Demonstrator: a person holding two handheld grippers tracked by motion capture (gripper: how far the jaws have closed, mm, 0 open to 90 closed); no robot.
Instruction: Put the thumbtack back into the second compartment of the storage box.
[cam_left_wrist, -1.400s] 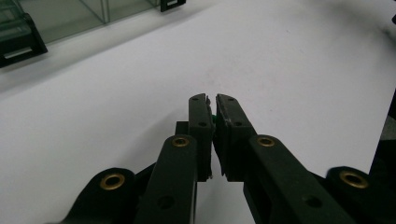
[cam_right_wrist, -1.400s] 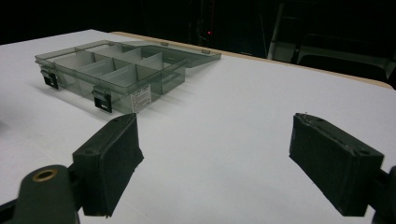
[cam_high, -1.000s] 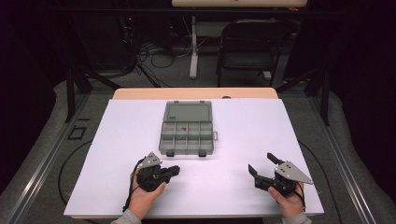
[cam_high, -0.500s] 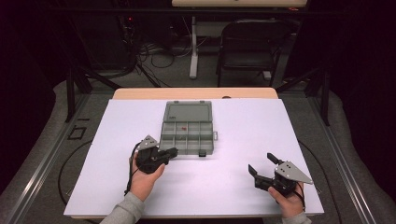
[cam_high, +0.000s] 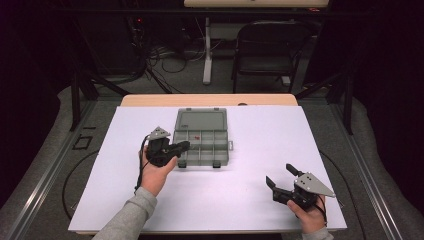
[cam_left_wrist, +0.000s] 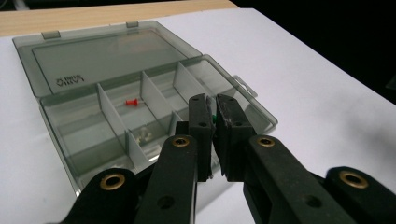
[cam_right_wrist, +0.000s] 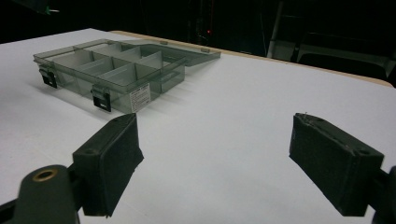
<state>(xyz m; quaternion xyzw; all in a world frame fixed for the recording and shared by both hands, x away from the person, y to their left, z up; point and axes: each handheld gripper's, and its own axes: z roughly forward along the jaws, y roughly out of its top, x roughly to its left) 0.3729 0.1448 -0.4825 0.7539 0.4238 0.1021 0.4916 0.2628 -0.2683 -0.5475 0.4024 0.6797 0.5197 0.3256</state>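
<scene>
Since a second ago the left gripper (cam_high: 181, 146) has travelled forward from the near part of the white table (cam_high: 260, 145) to the front left corner of the compartment box (cam_high: 202, 142), while the right gripper (cam_high: 282, 181) has stayed put near the front right edge. In the left gripper view the jaws are pinched nearly together on a small green pin (cam_left_wrist: 213, 118), barely visible between the pads, held just above the box's near compartments. The box lies open with its lid (cam_left_wrist: 100, 56) folded flat away from the person, its long axis running across the table, latches toward the person. A red pushpin (cam_left_wrist: 132, 102) lies in a middle compartment, pale bits (cam_left_wrist: 145, 135) in a nearer one. The right gripper's jaws stand wide apart, empty, well clear of the box.
</scene>
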